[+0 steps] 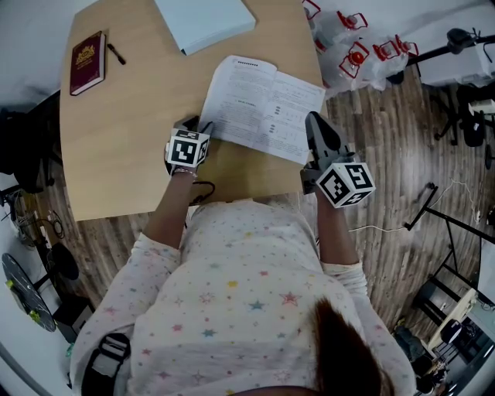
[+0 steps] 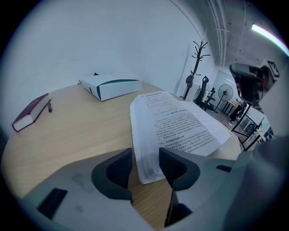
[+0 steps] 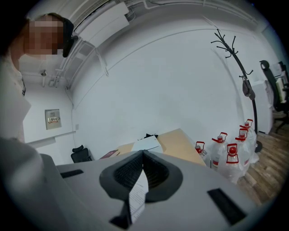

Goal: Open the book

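The book (image 1: 267,104) lies open and face up near the front of the desk (image 1: 131,139), just ahead of the person, its printed pages showing. The left claw (image 2: 145,159) sits at its near left corner with jaws apart. The corner of the stack lies between them, but neither pad presses on it, so that claw grips nothing. The right claw (image 3: 142,155) is at the book's near right corner, closed tight on the edge of a thin page (image 3: 137,198), which sticks out from between its pads. The opening looks to me nearly done, with only this page left to settle. To do it well I would carry the page over slowly in an arc about the spine rather than tug it outward, since paper this thin could tear or slip. I would also rest the left claw on the stack so the book does not slide on the smooth wood. Counting round: one open book, one closed maroon book (image 1: 87,62) with one pen (image 1: 116,52) beside it at the far left, one white box (image 1: 205,22) at the far edge, two claws, and four water jugs (image 1: 357,56) on the floor, as far as I can make out.
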